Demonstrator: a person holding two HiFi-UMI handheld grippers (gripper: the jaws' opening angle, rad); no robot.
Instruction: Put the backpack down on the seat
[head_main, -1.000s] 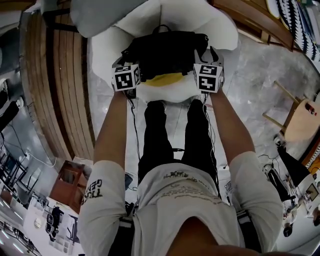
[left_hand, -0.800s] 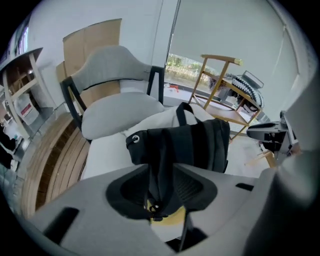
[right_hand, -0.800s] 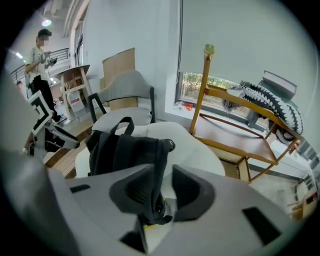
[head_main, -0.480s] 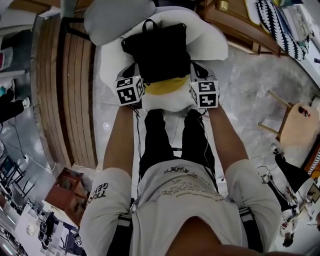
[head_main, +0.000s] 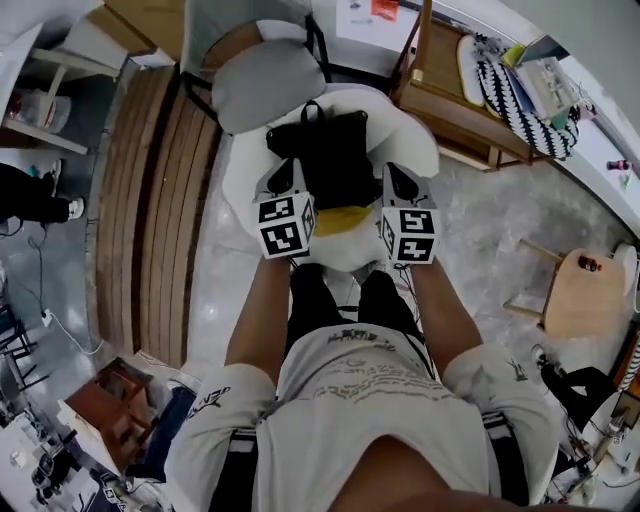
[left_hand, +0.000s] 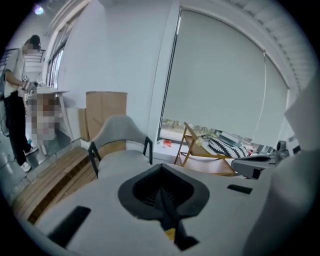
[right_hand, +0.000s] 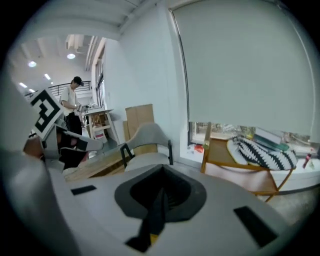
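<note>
A black backpack (head_main: 330, 160) with a yellow underside (head_main: 343, 220) lies on the white cushioned seat (head_main: 418, 140) in the head view. My left gripper (head_main: 284, 174) hovers by its near left corner and my right gripper (head_main: 396, 180) by its near right corner, each apart from the fabric as far as I can tell. Both point up and away from the bag. In the left gripper view the left gripper (left_hand: 163, 199) has its jaws together with nothing between them. The right gripper (right_hand: 159, 199) looks the same in its own view. The backpack shows in neither gripper view.
A grey chair (head_main: 262, 92) stands just behind the seat. A wooden chair (head_main: 470, 110) with a striped cushion (head_main: 520, 85) is at the back right, a round wooden stool (head_main: 585, 292) to the right. Wooden decking (head_main: 160, 200) runs along the left. A person (left_hand: 15, 100) stands far left.
Both grippers have drawn back from the backpack's sides toward its near end. The backpack stays on the seat. The view has tilted, showing more of the room beyond.
</note>
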